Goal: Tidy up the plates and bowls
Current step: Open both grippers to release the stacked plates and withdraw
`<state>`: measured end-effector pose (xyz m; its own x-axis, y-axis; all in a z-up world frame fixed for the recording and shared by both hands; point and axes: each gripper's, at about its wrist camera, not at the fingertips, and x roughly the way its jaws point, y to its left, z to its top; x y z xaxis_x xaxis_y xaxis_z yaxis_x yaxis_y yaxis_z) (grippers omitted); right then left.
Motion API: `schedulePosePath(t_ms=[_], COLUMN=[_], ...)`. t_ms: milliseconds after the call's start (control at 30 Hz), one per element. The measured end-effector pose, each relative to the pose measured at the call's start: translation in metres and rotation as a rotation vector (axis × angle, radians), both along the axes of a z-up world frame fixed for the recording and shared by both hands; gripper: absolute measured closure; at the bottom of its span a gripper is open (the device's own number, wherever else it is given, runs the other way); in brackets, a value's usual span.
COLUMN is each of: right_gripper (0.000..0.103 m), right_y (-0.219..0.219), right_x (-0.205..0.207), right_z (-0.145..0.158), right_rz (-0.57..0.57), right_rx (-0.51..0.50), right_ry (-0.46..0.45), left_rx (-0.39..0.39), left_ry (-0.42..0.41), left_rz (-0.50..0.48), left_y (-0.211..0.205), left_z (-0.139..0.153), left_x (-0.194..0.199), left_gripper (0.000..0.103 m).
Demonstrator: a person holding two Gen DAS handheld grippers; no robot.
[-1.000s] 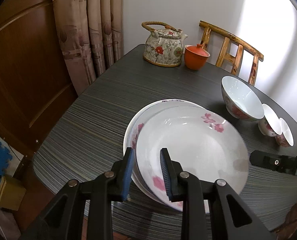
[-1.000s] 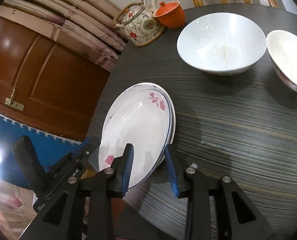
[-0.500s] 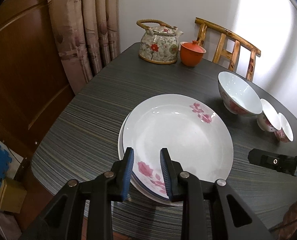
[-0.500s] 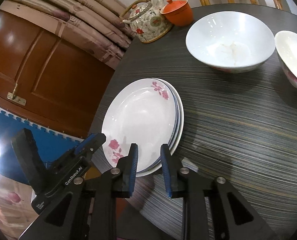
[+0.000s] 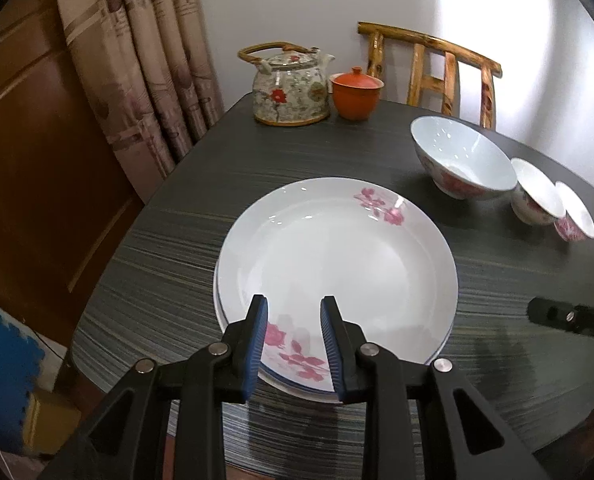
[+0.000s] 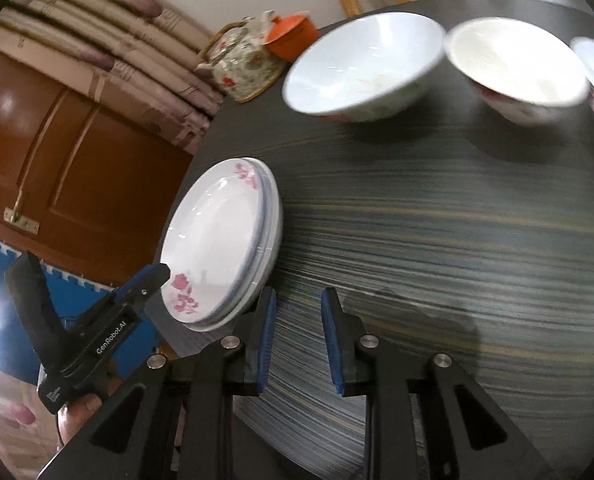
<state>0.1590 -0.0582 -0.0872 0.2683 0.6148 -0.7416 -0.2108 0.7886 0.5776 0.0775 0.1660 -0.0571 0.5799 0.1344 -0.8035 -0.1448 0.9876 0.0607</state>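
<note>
A dark, striped-grain round table [image 5: 201,184] carried everything. A stack of white floral plates [image 5: 337,256] lay near its lower edge at frame centre, with a floral teapot [image 5: 291,86] and an orange lidded cup [image 5: 356,94] at the top. A large bowl [image 5: 463,164] and two smaller bowls [image 5: 537,198] sat in a row at right.

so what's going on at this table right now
A person with a gripper in each hand is tidying dishes. The flowered plates sit stacked on the dark table. The left gripper hovers open over the stack's near rim; the right gripper, empty, is over bare table beside it. Three bowls wait unstacked.
</note>
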Motion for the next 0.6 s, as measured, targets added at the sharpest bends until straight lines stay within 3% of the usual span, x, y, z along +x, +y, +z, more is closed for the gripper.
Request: schedulePosePath(t_ms=[333,467,600], right_gripper=[0.073,0.066,0.062], right_y=[-0.048,-0.061,-0.07], right_x=[0.002,0.01,0.019], right_z=[0.011,0.022,0.028], right_rz=[-0.132,-0.173,-0.197], right_rx=[0.095,0.16,0.199], right_ry=[0.006,0.003,0.007], left_rx=[0.058,0.077,0.101], left_ry=[0.008,-0.002,-0.016], left_rz=[-0.079,-0.108,-0.149], left_y=[-0.029,-0.04,-0.056], left_z=[0.006,0.014,0.023], left_x=[0.004,0.015,0.031], left_gripper=[0.075,0.067,0.066])
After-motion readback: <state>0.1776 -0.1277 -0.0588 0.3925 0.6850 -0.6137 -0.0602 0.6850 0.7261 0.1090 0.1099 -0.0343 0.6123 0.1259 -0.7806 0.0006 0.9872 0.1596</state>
